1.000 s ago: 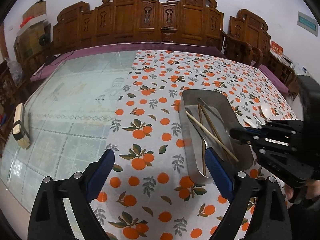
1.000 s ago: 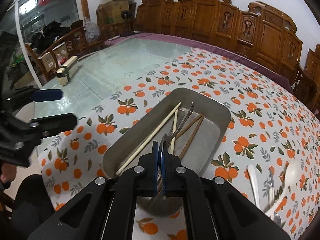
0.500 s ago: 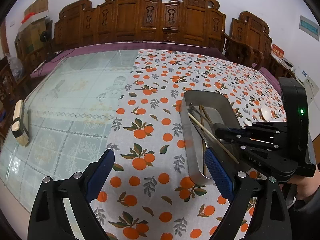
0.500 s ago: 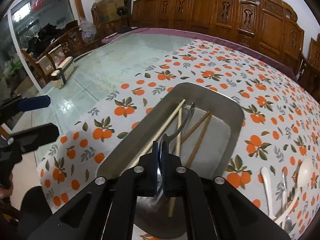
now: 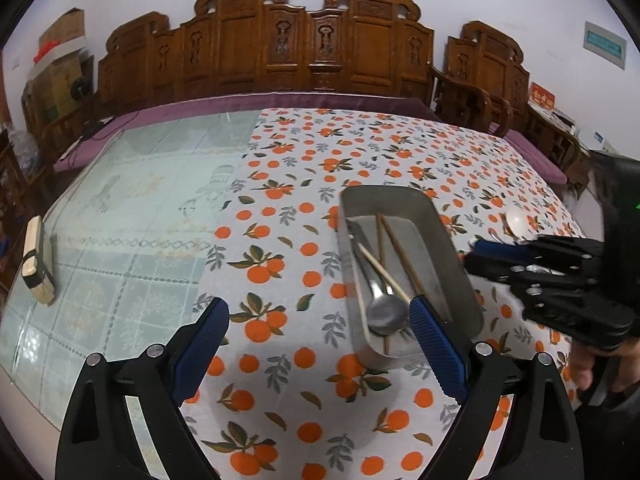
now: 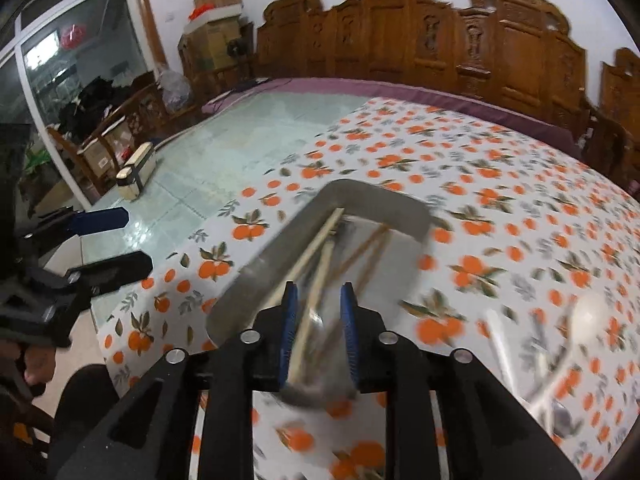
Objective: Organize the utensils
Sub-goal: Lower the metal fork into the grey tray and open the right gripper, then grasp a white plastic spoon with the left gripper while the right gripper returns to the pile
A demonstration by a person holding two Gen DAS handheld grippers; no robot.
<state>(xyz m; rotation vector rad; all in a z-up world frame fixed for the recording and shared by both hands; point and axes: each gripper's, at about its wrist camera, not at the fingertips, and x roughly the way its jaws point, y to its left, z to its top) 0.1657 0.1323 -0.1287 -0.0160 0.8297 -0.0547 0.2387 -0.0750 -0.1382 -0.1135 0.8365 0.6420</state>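
Note:
A steel tray [image 5: 452, 248] lies on the orange-print tablecloth. It holds a metal spoon [image 5: 382, 312], a pale chopstick [image 5: 384, 268] and brown chopsticks [image 5: 400, 248]. My left gripper [image 5: 320, 344] is open and empty, hovering near the tray's near end. My right gripper [image 6: 318, 320] is open and empty, just behind the tray [image 6: 380, 204]; it shows right of the tray in the left wrist view [image 5: 496, 256]. A white spoon [image 5: 516, 220] and more utensils [image 6: 560, 344] lie on the cloth right of the tray, blurred.
A wooden-handled brush [image 5: 36, 264] lies at the table's left edge on the glass top. Carved wooden chairs [image 5: 312, 48] line the far side. The table's near edge is just below both grippers.
My right gripper has opened and let go of the metal spoon, which now lies in the tray. It has pulled back to the right of the tray. The left gripper has barely moved.

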